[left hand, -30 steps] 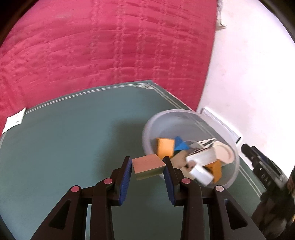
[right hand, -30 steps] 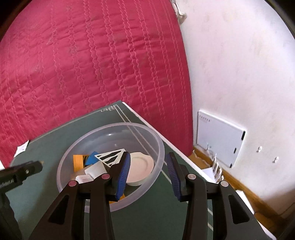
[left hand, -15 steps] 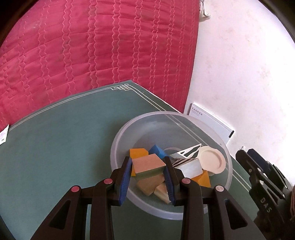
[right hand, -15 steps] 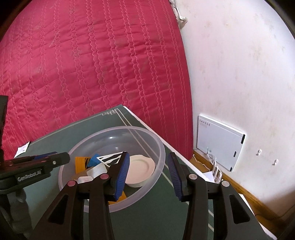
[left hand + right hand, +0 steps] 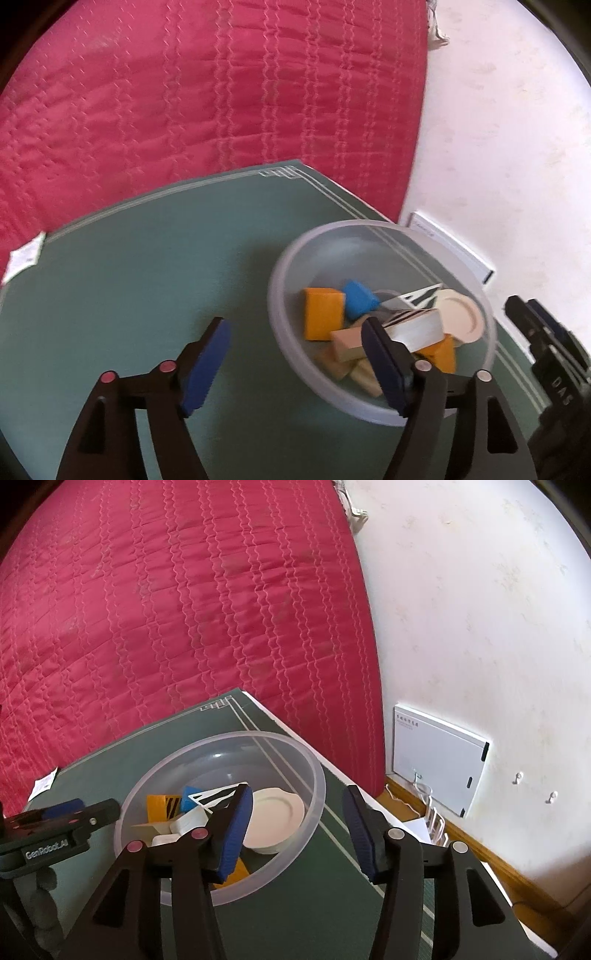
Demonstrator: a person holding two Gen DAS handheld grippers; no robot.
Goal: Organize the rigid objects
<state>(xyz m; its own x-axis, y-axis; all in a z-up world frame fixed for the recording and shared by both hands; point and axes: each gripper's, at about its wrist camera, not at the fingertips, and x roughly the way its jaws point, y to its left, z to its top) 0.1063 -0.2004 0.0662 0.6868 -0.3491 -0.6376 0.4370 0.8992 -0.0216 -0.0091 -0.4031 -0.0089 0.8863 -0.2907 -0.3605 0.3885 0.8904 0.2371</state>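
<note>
- Opening wide, the left claw (image 5: 295, 363) is being emptied; nothing is gripped.
- Wooden blocks (image 5: 349, 343) are lying in the bowl (image 5: 369, 410) on the counter (image 5: 129, 295).
- Blocks are being judged light, stiff; flat opposite faces are being preferred.
- Right claw (image 5: 298, 829) is opening empty over the bowl rim.

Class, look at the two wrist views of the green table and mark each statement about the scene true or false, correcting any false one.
1. The clear plastic bowl holds several blocks. True.
2. The left gripper clamps a wooden block. False: its jaws have just been opening and nothing is between them.
3. The round cream plate lies inside the bowl. True.
4. The blue block sits on the green table mat outside the bowl. False: it is in the bowl, beside the orange block.
5. The right gripper grips the bowl's rim. False: its jaws have been opening, straddling the rim without touching it.
</note>
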